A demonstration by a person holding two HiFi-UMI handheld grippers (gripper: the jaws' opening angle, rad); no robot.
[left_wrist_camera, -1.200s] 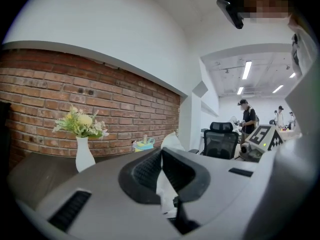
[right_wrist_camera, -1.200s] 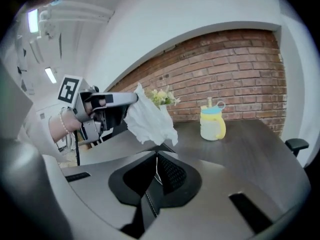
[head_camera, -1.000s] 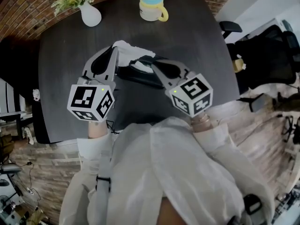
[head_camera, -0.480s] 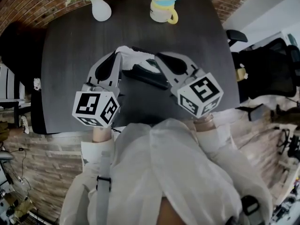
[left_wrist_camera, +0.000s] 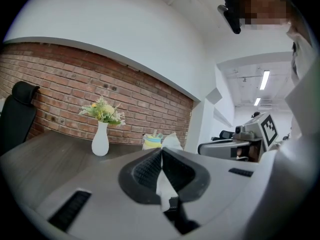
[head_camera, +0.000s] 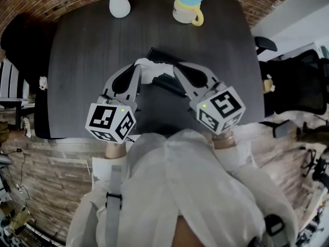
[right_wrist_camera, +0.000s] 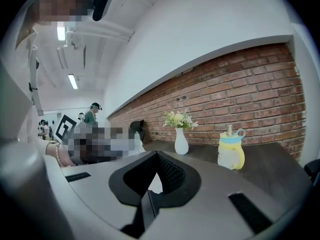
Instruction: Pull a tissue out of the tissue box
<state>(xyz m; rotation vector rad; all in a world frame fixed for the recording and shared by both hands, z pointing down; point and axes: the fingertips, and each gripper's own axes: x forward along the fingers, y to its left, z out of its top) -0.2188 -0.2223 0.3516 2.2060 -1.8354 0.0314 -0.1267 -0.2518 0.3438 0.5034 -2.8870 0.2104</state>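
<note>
On the dark tabletop point(head_camera: 82, 60) you have one white vase point(head_camera: 119, 5) of flowers at the far left. Nearer, your left gripper point(head_camera: 138, 68) has its fingers point(left_wrist_camera: 145, 171) closed on the one tissue point(head_camera: 149, 67), a white strip pinched between the pads. The tissue hangs just above the single dark tissue box point(head_camera: 165, 82) at mid-table, its long axis running left to right between your two grippers. The box's long axis slants from far left to near right. One yellow-and-blue cup point(head_camera: 187, 12) stands at the far edge. Your right gripper point(head_camera: 177, 70) has its fingers point(right_wrist_camera: 172, 174) closed too, with white tissue showing between them.
</note>
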